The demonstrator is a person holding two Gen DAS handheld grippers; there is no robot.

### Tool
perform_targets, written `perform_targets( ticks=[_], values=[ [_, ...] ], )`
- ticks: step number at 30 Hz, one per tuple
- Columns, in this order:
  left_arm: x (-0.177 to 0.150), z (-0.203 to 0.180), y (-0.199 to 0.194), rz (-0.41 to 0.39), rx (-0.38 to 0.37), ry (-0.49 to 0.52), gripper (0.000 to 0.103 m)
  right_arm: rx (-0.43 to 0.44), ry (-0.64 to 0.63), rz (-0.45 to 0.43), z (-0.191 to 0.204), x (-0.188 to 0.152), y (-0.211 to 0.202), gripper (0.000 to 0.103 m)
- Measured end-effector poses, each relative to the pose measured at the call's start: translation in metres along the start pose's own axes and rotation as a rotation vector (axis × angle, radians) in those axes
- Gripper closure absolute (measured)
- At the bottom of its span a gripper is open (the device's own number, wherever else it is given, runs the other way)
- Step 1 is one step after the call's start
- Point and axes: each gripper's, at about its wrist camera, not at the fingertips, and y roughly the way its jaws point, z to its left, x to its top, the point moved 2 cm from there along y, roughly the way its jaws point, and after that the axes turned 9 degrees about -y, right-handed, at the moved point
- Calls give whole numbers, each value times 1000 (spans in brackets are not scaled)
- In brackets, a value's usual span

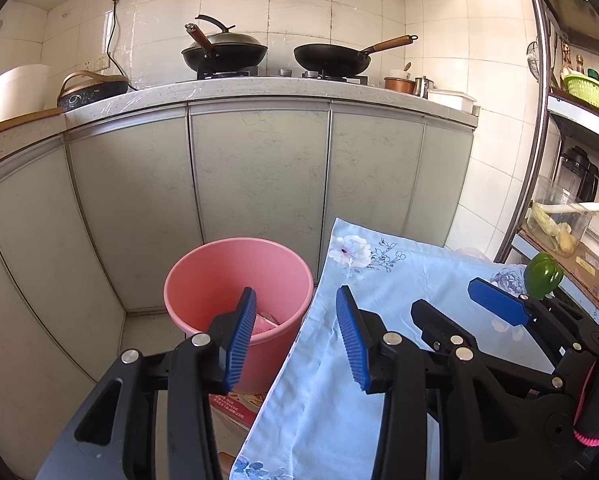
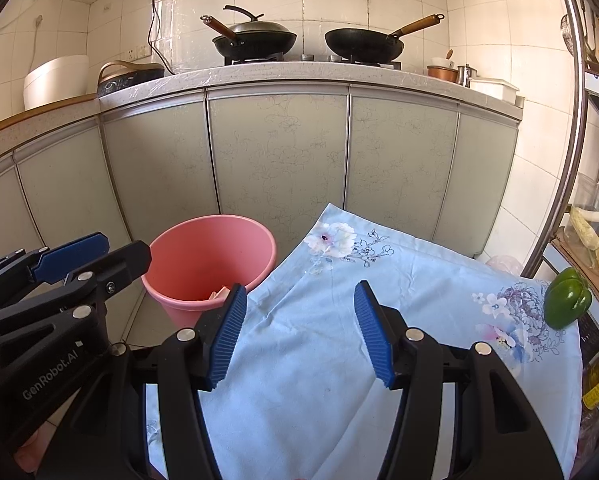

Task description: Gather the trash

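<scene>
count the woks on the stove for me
2. A lidded wok sits on the left burner; an open wok with a wooden handle sits on the right burner. No others show.

home kitchen, pretty lived-in. gas stove [image 1: 283, 74] on speckled stone surface [image 1: 219, 92], lidded wok [image 1: 224, 53] on one burner, open wok [image 1: 332, 58] with wooden handle on other. white tiled walls [image 1: 439, 40], grey-green cabinet doors [image 1: 259, 176] below. rice cooker [image 1: 93, 90] plugged into wall socket, white appliance [image 2: 55, 80] beside it. metal rack [image 1: 539, 120] at right with green basket [image 1: 591, 94], bottles, veg in clear tub [image 1: 559, 224]. green pepper [image 2: 567, 300] on floral cloth [image 2: 339, 340], pink bucket [image 1: 239, 280] on floor
</scene>
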Motion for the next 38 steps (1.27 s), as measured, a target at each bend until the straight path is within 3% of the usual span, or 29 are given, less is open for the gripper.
perform_targets(
  ticks=[38],
  values=[
    [-4,-2,12,25,0,10,62,7,2,12,-3,-11,7,46]
  ],
)
